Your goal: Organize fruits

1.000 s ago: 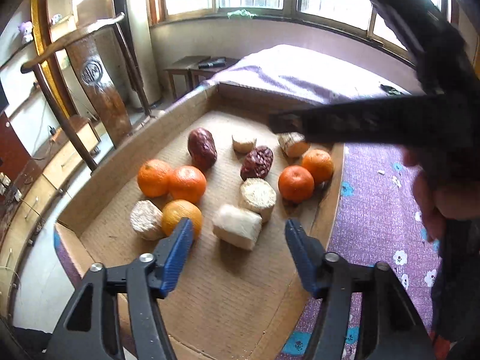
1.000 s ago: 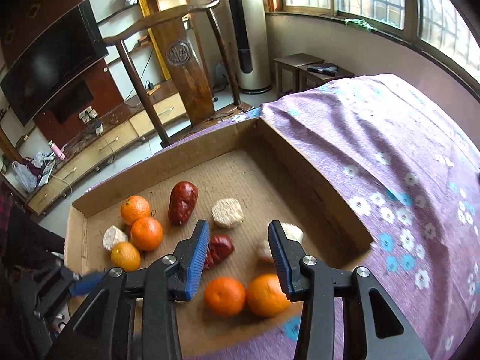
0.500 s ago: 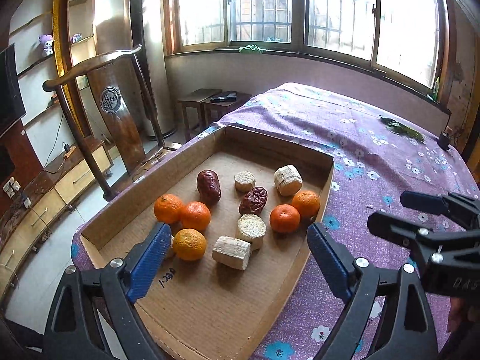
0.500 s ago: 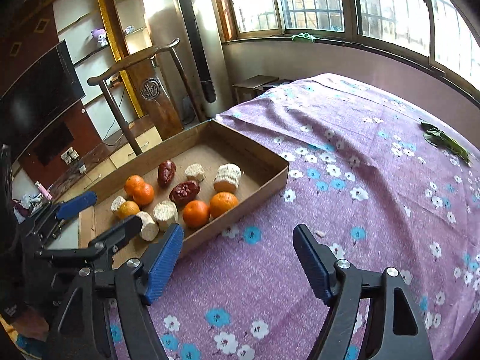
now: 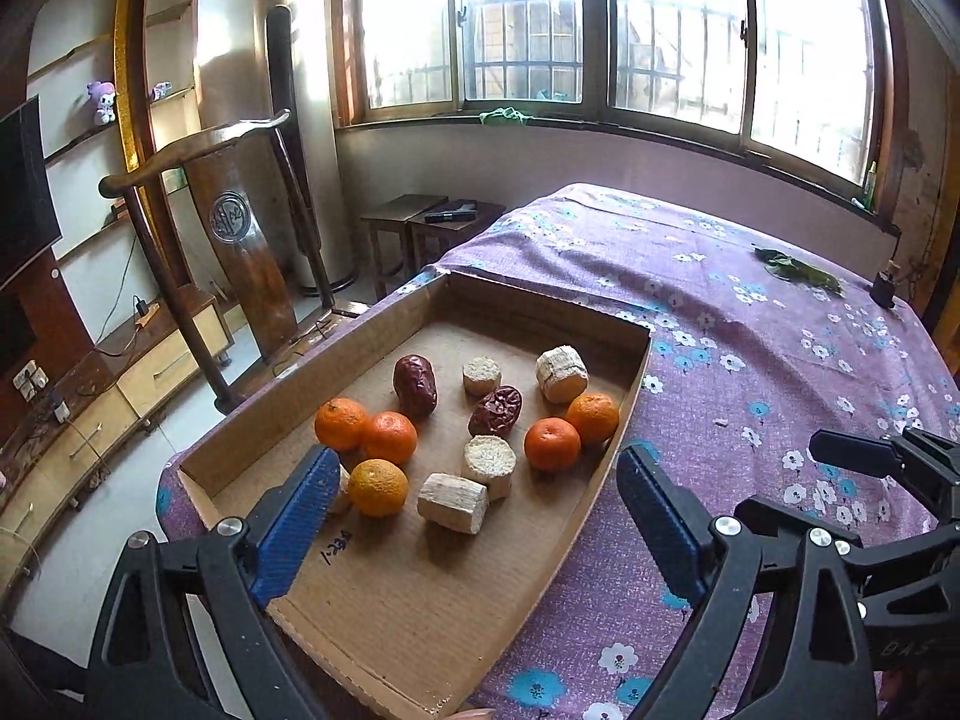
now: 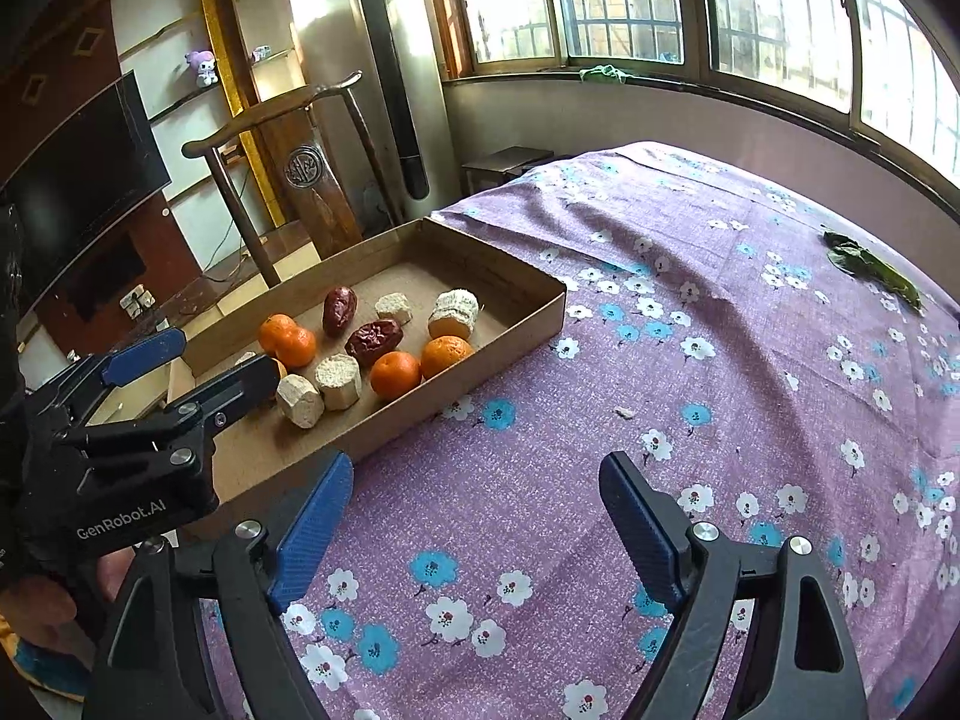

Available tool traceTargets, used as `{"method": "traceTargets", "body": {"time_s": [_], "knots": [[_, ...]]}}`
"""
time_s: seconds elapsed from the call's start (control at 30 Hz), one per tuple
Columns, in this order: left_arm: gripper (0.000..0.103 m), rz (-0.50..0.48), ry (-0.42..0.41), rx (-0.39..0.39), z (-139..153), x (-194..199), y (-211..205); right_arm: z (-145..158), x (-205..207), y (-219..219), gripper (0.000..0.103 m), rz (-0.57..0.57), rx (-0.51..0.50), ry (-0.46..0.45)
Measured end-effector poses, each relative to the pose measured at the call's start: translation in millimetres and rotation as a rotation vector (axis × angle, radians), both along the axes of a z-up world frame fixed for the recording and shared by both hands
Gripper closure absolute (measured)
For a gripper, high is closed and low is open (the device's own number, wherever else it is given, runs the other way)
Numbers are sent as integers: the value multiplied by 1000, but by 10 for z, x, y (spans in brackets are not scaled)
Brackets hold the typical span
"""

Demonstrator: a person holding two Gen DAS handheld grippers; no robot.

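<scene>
A shallow cardboard tray lies on the purple flowered cloth. It holds several oranges, two dark red dates and several pale corn pieces. My left gripper is open and empty, held above the tray's near end. My right gripper is open and empty, over the bare cloth to the right of the tray. The left gripper also shows in the right wrist view, at the tray's near left side.
A green leaf lies on the cloth at the far right. A small crumb lies on the cloth near the tray. A wooden chair and low cabinets stand beyond the table's left edge.
Both grippers have drawn back and up from the tray and opened wider. The right gripper has moved off the tray to over the cloth. The fruits have not moved.
</scene>
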State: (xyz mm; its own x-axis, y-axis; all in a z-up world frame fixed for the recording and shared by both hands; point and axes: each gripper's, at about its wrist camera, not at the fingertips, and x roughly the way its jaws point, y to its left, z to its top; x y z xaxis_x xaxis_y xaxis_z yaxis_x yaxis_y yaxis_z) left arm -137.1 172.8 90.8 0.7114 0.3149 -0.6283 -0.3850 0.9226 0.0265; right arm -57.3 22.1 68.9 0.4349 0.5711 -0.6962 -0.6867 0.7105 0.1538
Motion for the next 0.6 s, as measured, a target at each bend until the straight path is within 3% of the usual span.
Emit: {"method": "traceTargets", "body": {"time_s": [0.6], "knots": [[10,23,4,2,-15,7,25,-35,-4,139,15,24,-25,-2]]}}
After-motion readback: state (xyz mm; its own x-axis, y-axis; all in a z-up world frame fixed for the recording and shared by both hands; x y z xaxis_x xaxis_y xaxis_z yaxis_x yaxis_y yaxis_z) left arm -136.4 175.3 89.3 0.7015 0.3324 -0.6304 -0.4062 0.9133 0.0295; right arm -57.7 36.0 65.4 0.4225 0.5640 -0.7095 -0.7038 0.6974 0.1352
